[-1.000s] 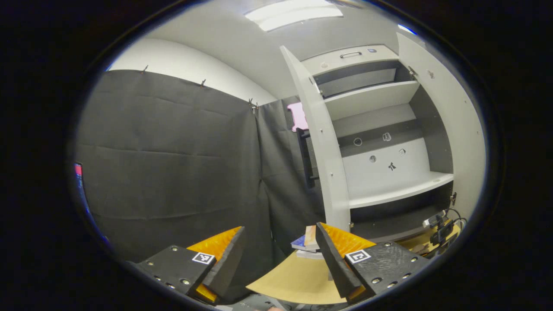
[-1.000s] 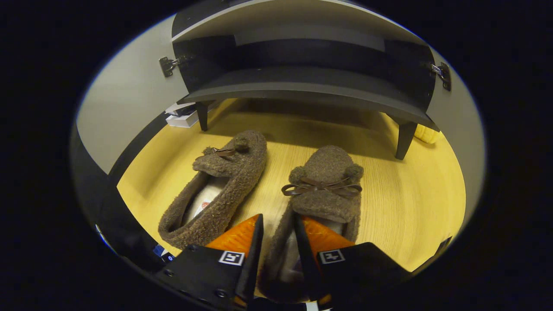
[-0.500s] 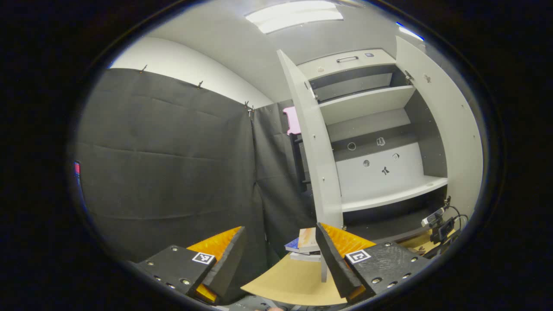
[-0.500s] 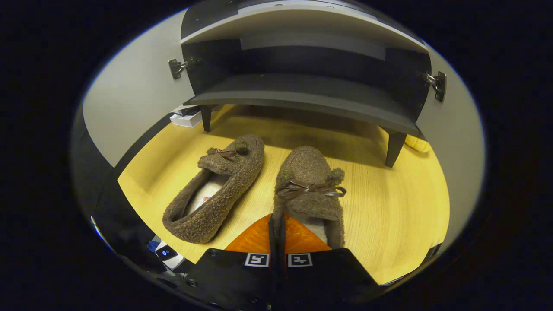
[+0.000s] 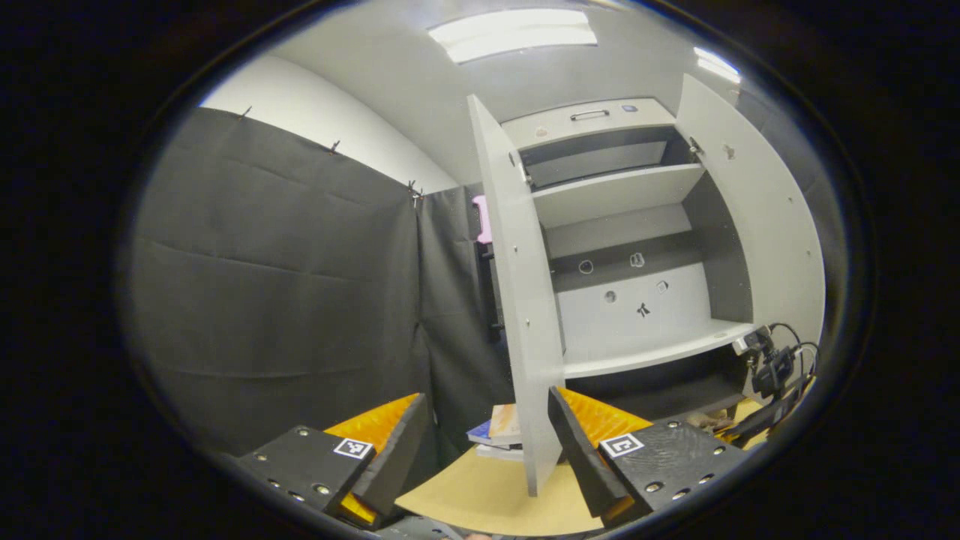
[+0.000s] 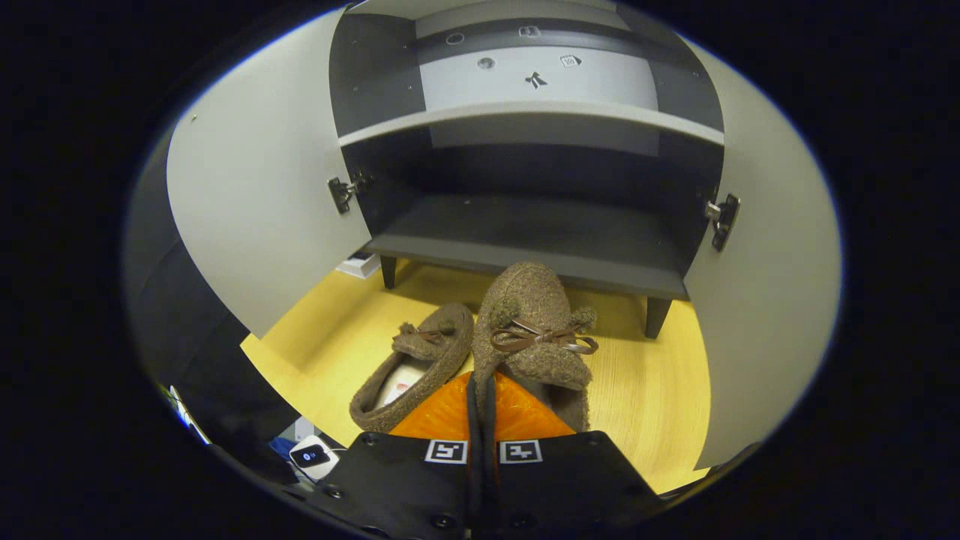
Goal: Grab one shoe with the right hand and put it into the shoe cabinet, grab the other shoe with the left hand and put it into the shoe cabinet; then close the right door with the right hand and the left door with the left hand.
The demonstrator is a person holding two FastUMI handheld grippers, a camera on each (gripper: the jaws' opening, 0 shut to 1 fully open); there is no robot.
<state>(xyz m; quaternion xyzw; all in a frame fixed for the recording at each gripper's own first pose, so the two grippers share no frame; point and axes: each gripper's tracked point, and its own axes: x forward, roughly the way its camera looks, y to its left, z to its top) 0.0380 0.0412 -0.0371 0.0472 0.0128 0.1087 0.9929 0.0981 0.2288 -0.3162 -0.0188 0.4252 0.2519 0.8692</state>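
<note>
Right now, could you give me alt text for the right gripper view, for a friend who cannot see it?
The right hand-held gripper is shut on the heel of a fuzzy brown slipper with a bow, pointing at the open grey shoe cabinet's dark bottom shelf. The matching brown slipper lies on the yellow wooden floor, both cabinet doors open.

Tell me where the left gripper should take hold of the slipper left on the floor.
Probably the heel-side collar of the slipper on the floor, from above: it lies sole down with its opening facing up, so one finger can go inside and one outside, as the right gripper holds the lifted slipper.
</note>
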